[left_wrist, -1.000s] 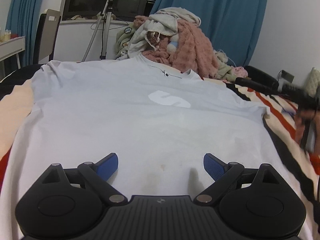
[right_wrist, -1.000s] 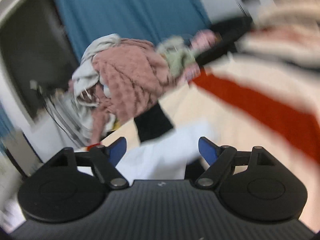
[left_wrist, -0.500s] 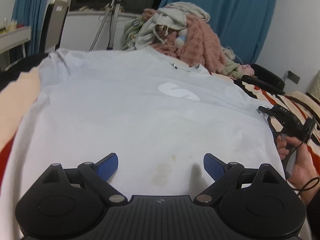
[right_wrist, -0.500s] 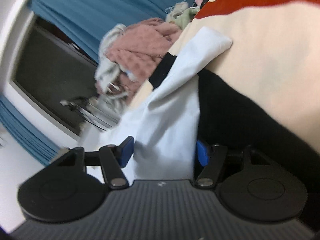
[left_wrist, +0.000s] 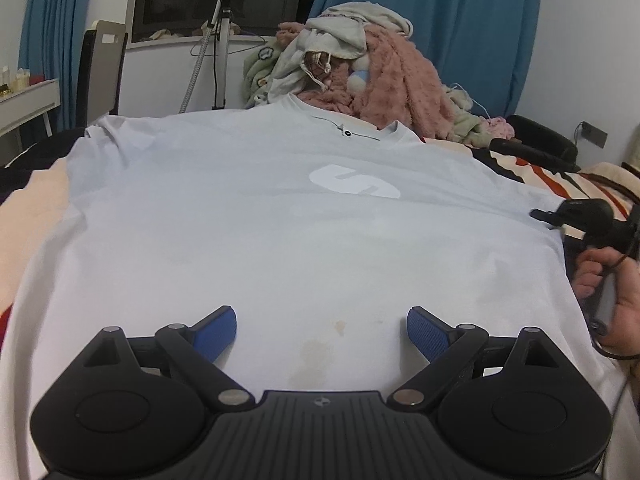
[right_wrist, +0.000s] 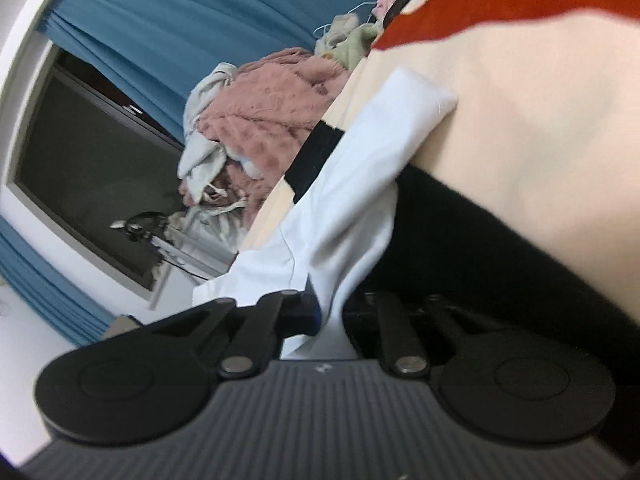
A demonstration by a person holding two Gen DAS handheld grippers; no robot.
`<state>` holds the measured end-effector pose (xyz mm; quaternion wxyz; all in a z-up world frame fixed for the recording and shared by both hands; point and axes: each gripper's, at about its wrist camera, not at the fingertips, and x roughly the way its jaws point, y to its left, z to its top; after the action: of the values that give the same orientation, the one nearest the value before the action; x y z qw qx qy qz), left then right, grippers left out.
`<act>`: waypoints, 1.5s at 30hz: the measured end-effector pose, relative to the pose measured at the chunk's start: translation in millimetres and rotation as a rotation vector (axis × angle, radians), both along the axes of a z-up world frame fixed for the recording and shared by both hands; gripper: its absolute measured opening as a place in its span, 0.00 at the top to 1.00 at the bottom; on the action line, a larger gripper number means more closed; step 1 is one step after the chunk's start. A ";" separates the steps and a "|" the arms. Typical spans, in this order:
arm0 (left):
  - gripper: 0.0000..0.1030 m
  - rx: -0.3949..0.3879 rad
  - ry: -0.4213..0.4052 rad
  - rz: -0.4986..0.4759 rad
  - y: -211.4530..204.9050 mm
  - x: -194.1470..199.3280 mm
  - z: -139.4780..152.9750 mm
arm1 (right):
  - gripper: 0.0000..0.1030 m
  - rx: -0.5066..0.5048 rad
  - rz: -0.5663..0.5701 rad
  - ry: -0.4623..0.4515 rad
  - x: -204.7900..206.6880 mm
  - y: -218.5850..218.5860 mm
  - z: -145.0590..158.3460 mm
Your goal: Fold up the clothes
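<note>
Left wrist view: we find the pale T-shirt spread flat, front up, on the striped blanket; its long axis runs straight away from the left gripper, hem nearest, collar farthest, towards the heap of clothes; the left gripper's fingers stand spread wide over the hem region, holding nothing; at the shirt's right edge we see the right gripper, carried by a hand, low against the sleeve side.

Right wrist view: the camera is rolled well over; we see the right gripper pinching white cloth of the T-shirt, its fingers pressed together on the fabric; the sleeve lies ahead of the fingers along the blanket; the grip sits on the shirt's right side edge.

Our judgement: the right hand is the nearer to that edge and already has it; any fold across would carry this edge leftwards, at right angles to the long axis; the left gripper lies central, free to steady the hem.
</note>
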<state>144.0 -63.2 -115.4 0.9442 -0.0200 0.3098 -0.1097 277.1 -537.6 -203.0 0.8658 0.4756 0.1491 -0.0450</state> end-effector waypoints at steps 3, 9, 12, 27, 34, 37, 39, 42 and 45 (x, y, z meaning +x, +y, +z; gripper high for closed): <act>0.09 -0.023 -0.014 0.009 9.4 -5.4 7.7 | 0.90 0.016 -0.039 0.024 -16.6 -0.8 15.8; 0.09 -0.060 -0.059 0.000 22.1 -21.5 26.3 | 0.90 0.053 -0.142 0.017 -71.6 -9.5 49.5; 0.09 -0.066 -0.085 -0.011 25.5 -30.3 35.0 | 0.88 0.064 -0.153 0.017 -99.1 -4.9 59.3; 0.09 -0.084 -0.119 -0.034 32.3 -61.8 54.6 | 0.28 0.172 -0.056 0.023 -93.1 54.5 12.0; 0.09 -0.088 -0.114 -0.019 27.9 -40.1 47.7 | 0.31 0.093 -0.131 -0.023 -42.9 44.7 -13.5; 0.09 -0.071 -0.147 -0.008 22.7 -28.0 45.5 | 0.31 0.007 -0.194 -0.005 -21.8 40.8 -12.0; 0.09 -0.076 -0.140 -0.005 20.0 -16.6 41.3 | 0.31 -0.032 -0.215 -0.007 -12.0 39.9 -11.0; 0.09 -0.082 -0.109 -0.010 18.3 0.4 31.3 | 0.29 -0.068 -0.214 -0.025 7.4 35.5 -10.9; 0.09 -0.068 -0.090 -0.006 19.3 12.5 24.2 | 0.39 -0.077 -0.254 -0.016 29.4 22.0 -6.7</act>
<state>156.5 -43.9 -91.2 0.9557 -0.0459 0.2629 -0.1238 306.6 -515.6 -209.6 0.8720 0.4573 0.0786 -0.1562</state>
